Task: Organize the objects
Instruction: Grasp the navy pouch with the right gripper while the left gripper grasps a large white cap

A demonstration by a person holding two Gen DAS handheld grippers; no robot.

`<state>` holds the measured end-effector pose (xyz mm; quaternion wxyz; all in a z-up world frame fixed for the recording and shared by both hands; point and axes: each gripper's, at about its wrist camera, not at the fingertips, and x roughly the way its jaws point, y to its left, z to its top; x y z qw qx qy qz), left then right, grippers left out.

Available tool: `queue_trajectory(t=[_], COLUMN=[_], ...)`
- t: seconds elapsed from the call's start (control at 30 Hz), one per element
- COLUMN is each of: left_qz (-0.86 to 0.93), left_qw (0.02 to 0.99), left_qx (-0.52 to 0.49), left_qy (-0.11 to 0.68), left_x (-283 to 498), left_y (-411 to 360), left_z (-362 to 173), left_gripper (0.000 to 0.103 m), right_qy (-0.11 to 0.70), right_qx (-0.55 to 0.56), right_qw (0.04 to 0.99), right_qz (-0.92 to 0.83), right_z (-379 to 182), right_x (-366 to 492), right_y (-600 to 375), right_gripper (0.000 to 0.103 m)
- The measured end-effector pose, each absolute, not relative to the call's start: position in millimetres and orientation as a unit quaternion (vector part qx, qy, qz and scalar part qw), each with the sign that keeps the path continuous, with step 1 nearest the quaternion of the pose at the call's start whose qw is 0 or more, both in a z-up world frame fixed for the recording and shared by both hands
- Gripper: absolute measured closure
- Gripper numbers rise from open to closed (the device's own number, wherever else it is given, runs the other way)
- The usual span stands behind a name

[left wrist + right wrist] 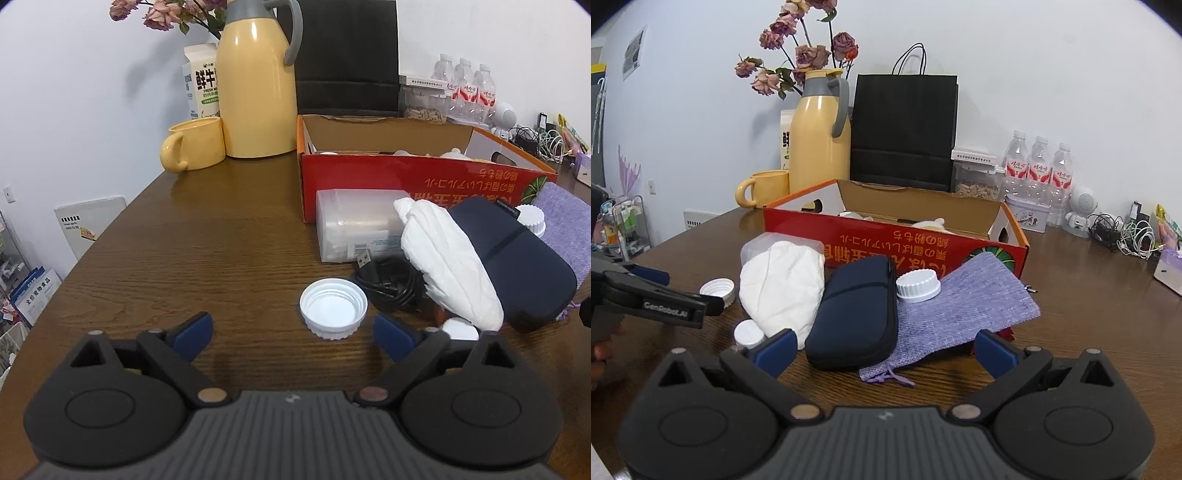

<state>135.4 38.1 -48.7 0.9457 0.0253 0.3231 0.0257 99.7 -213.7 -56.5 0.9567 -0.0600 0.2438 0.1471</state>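
Note:
An upturned white screw cap (333, 308) lies on the brown table just ahead of my left gripper (293, 332), which is open with nothing between its blue pads. To the right sit a coiled black cable (391, 284), a clear plastic container (354, 225), a white cloth (443, 258) and a navy pouch (517, 258). My right gripper (885, 349) is open low over the table, with the navy pouch (857, 314) and a purple knit bag (964, 306) ahead between its fingers, untouched. A ribbed white cap (918, 286) rests on that bag. The open red cardboard box (886, 243) stands behind.
A yellow thermos (255, 92), yellow mug (195, 146) and milk carton (201, 81) stand at the back left. A black paper bag (905, 129), water bottles (1038, 166) and tangled cables (1126, 232) line the wall. A small white lid (749, 332) lies by the cloth. The table's edge curves along the left.

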Motion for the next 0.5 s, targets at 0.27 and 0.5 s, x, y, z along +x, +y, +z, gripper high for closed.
queue_trajectory(t=[0.27,0.5], left_qz=[-0.046,-0.045], left_qw=[0.948,0.952], left_qx=[-0.001,-0.001], left_qy=[0.315,0.302], left_x=[147,142], left_y=[39,38], left_z=[-51,-48], left_gripper=[0.062,0.062], right_qy=[0.249,0.258], right_qx=[-0.066,-0.082], right_qw=[0.954,0.950], right_qz=[0.154,0.155], right_z=[-61,-63], right_x=[111,125], right_y=[-201,-191], right_gripper=[0.001,0.004])
